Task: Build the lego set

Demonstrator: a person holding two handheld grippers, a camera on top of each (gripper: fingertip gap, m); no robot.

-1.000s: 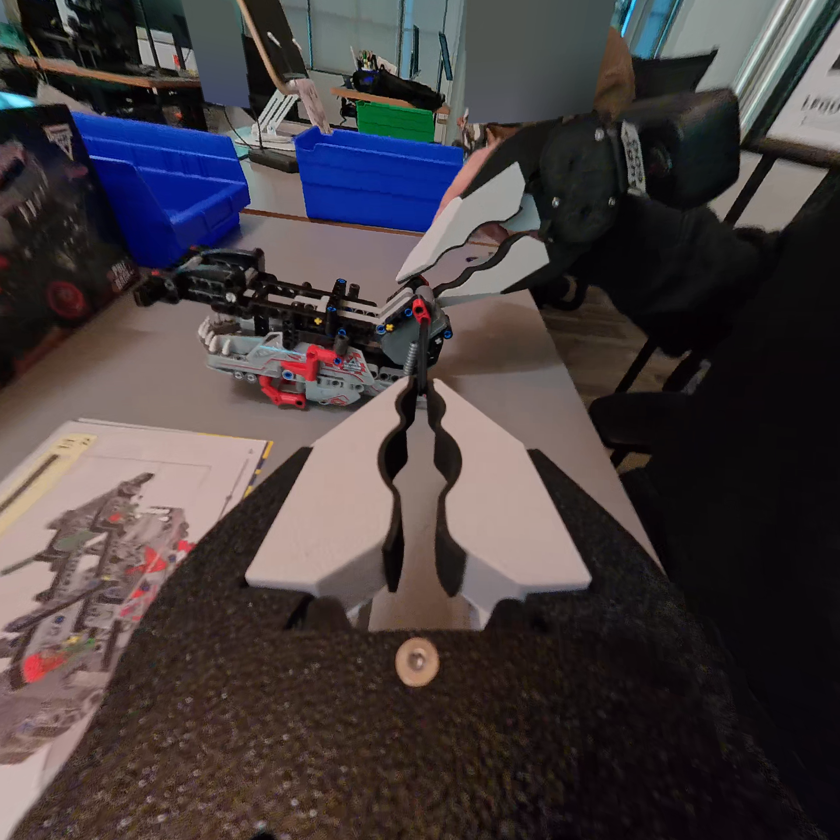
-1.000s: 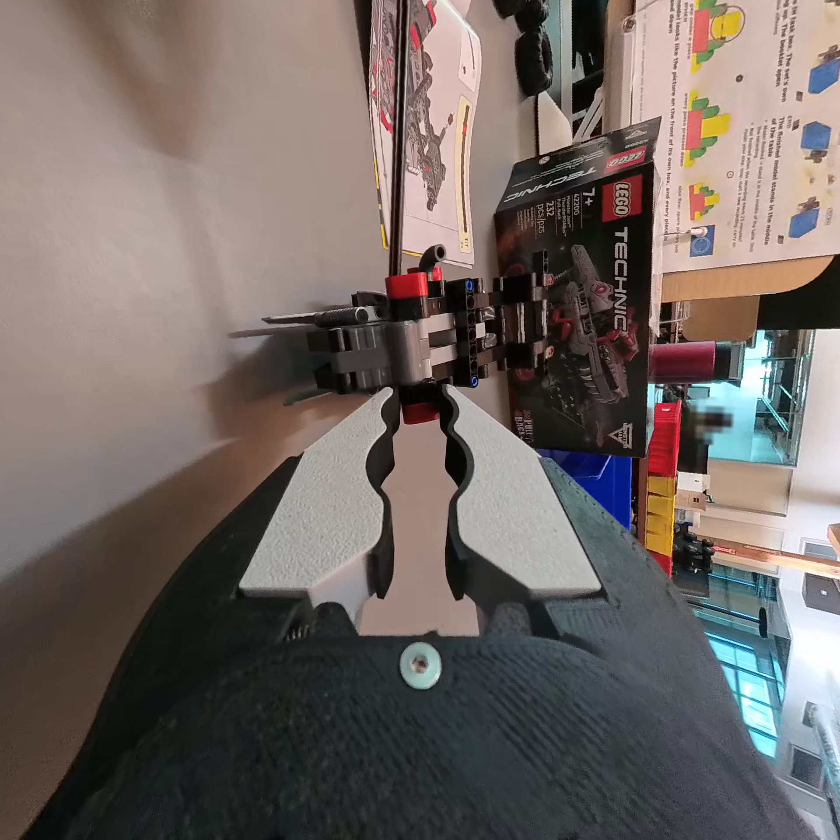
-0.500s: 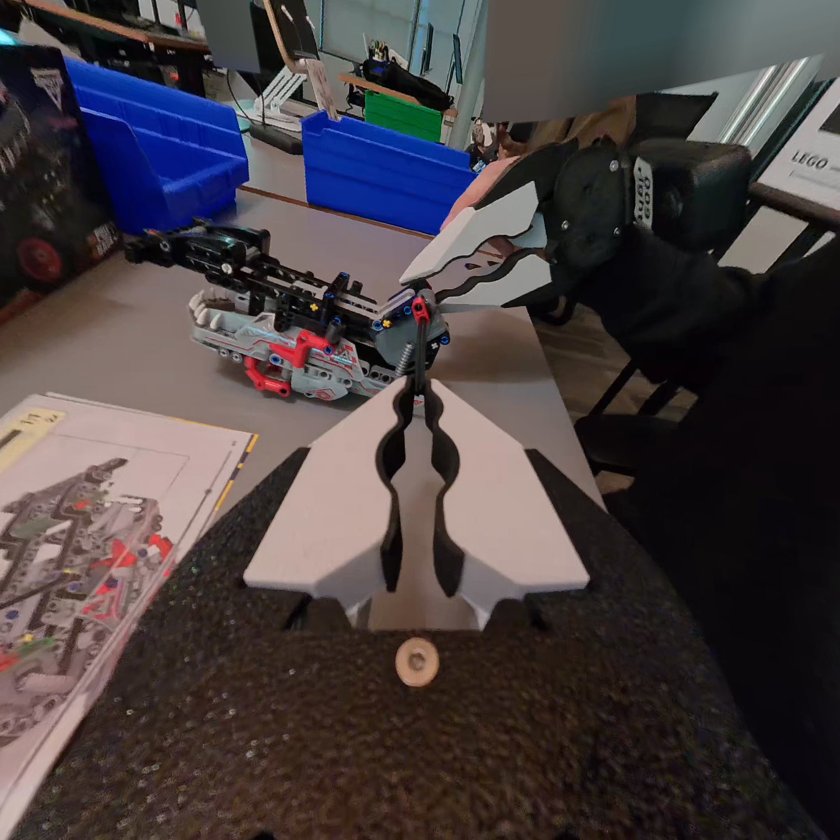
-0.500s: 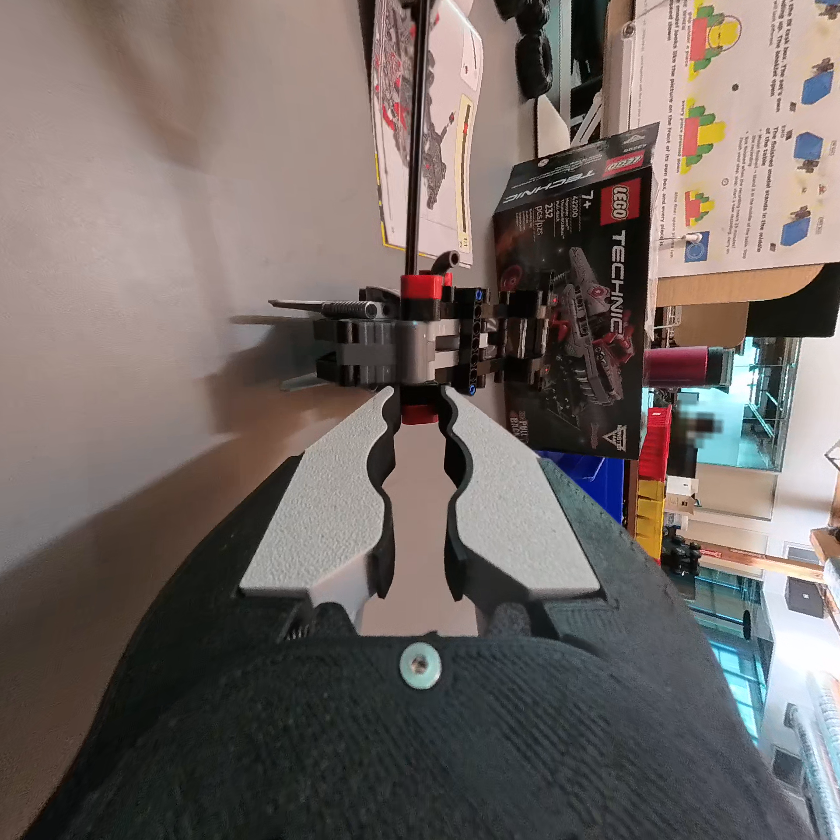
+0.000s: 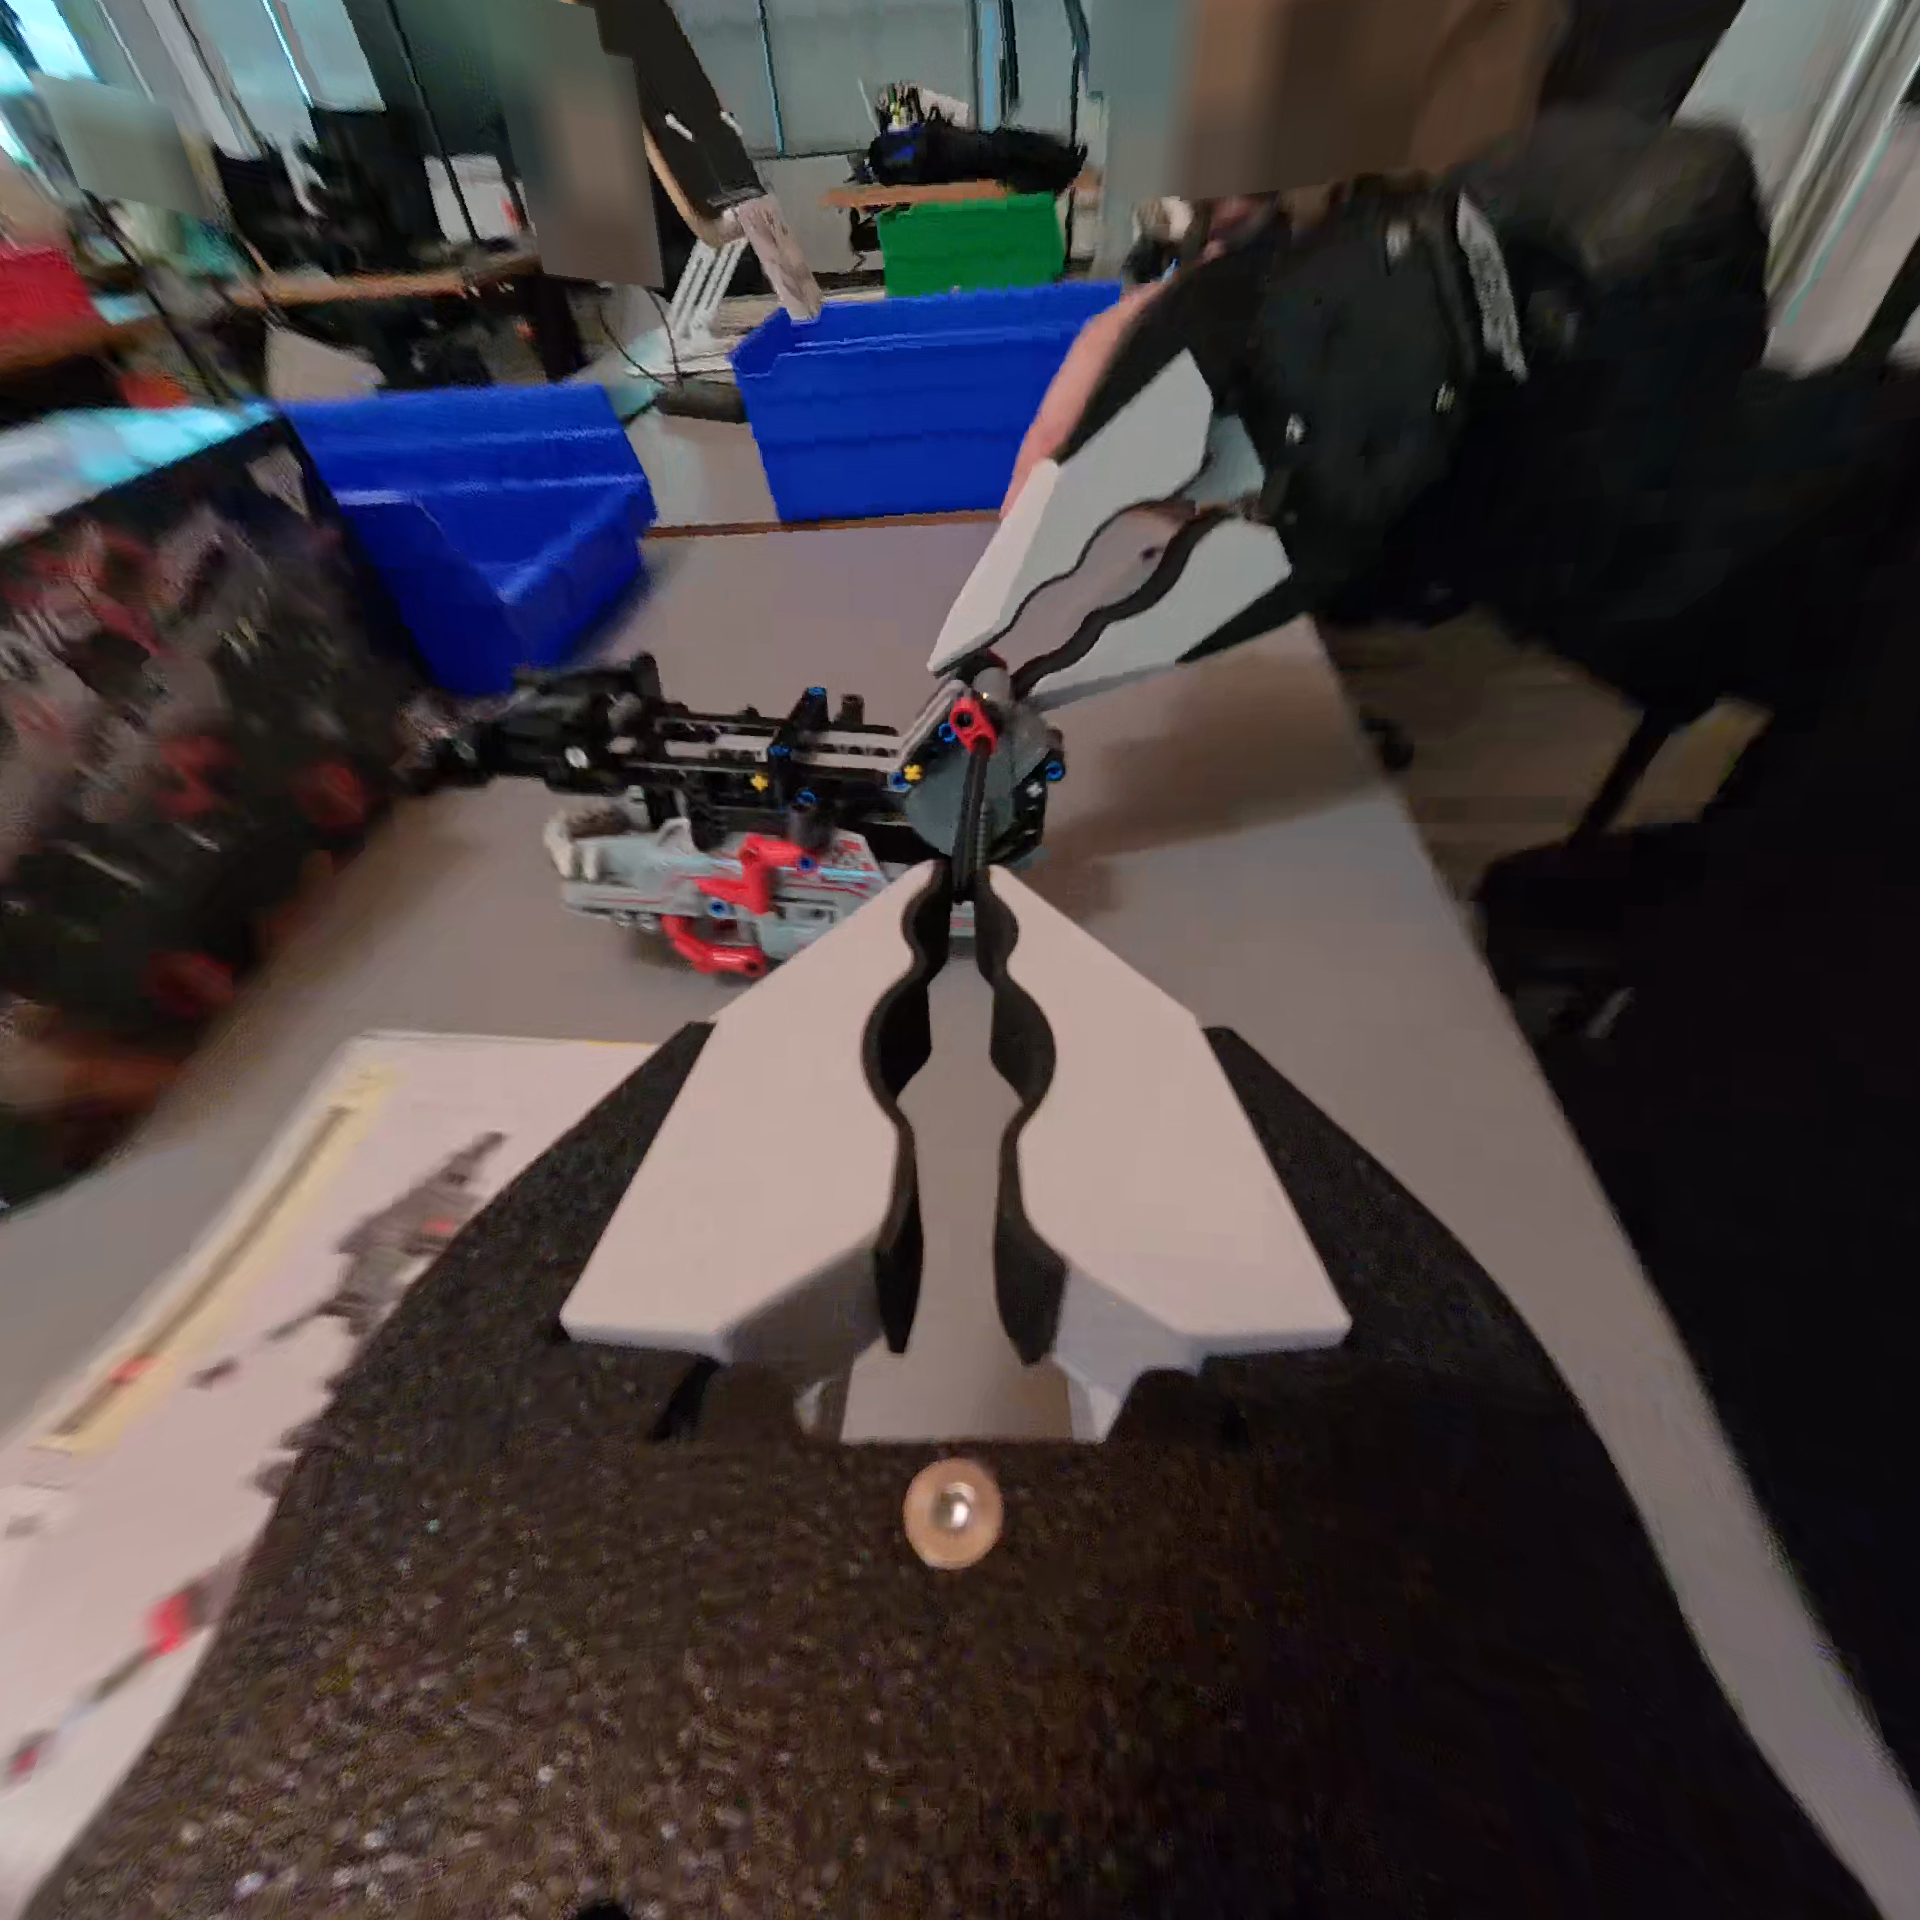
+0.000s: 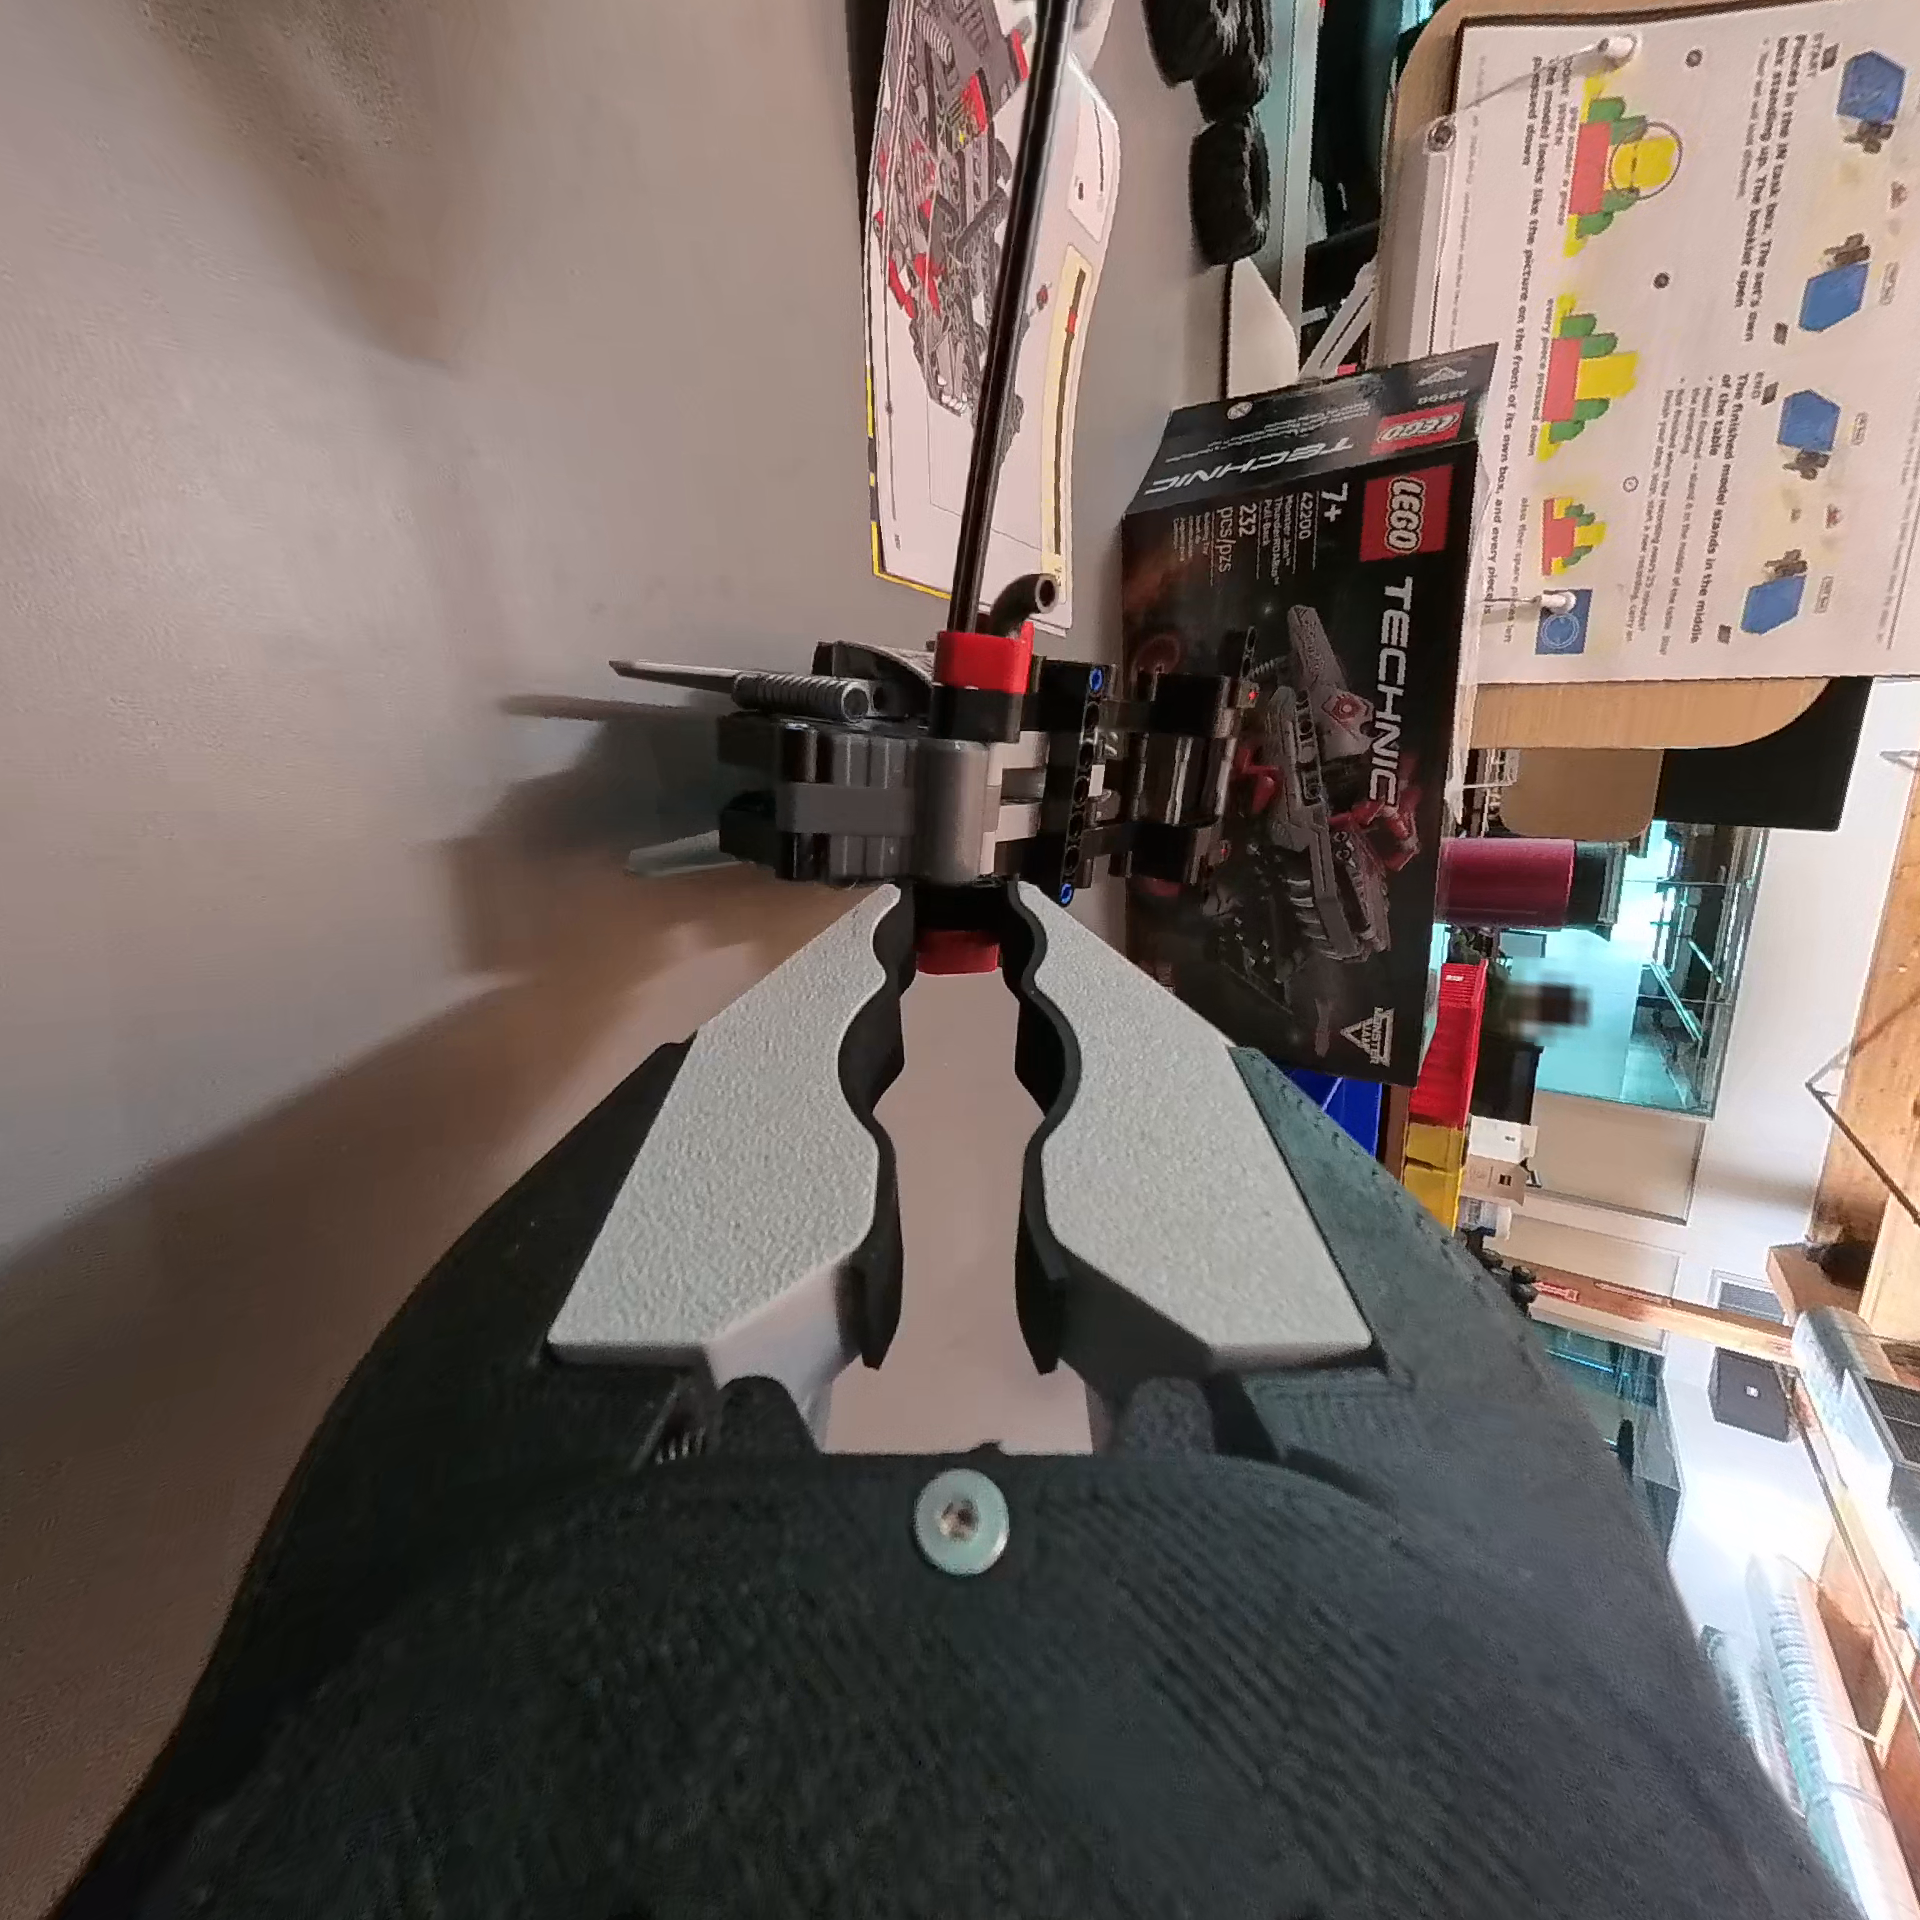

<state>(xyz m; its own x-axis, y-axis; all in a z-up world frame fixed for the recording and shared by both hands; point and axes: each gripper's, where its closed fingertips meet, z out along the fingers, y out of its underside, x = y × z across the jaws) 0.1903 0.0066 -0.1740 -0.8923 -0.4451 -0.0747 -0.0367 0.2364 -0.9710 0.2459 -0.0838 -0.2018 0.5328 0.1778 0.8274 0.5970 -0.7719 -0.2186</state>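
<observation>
The half-built black, grey and red lego model rests on the grey table. My left gripper is shut on a thin black axle that runs up into a red connector at the model's right end. My right gripper is shut on a red part at the model's near side. It also shows in the left wrist view, above that end. In the right wrist view the axle runs out from a red bush.
The instruction booklet lies at the front left, and also shows in the right wrist view. The dark set box stands behind the model. Two blue bins sit at the back. Black tyres lie beyond the booklet. The table's edge runs on the right.
The black axle has come into the right wrist view and now reaches far out from the red bush. The left view has swung and is blurred. Both grippers keep their hold.
</observation>
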